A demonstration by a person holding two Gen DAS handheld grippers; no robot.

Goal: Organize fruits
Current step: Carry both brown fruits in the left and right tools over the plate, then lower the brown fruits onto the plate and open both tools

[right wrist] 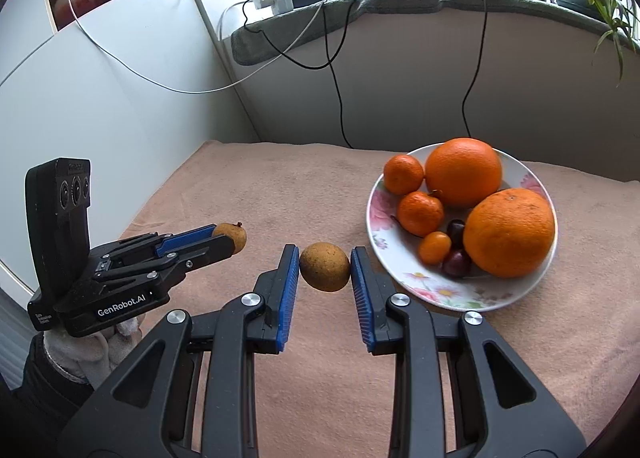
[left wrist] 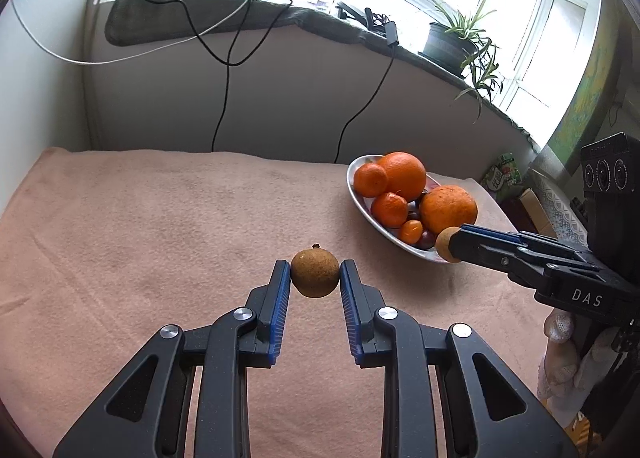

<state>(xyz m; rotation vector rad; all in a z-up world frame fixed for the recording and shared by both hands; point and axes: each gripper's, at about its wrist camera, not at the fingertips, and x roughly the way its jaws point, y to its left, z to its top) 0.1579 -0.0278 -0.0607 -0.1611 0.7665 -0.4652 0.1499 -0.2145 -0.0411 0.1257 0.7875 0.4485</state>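
My left gripper (left wrist: 315, 272) is shut on a brown longan (left wrist: 314, 273) and holds it above the pink cloth; it also shows in the right wrist view (right wrist: 230, 239). My right gripper (right wrist: 325, 266) is shut on a second brown longan (right wrist: 325, 267), just left of the flowered plate (right wrist: 460, 292); it shows in the left wrist view (left wrist: 448, 244) at the plate's near rim (left wrist: 362, 204). The plate holds two big oranges (right wrist: 463, 172), several small mandarins (right wrist: 420, 213) and dark cherries (right wrist: 456, 262).
The pink cloth (left wrist: 160, 226) covers the table up to a grey wall. Black and white cables (left wrist: 224, 98) hang down from the windowsill. A potted plant (left wrist: 460, 42) stands on the sill at the right. A white cabinet (right wrist: 100, 98) is to the left.
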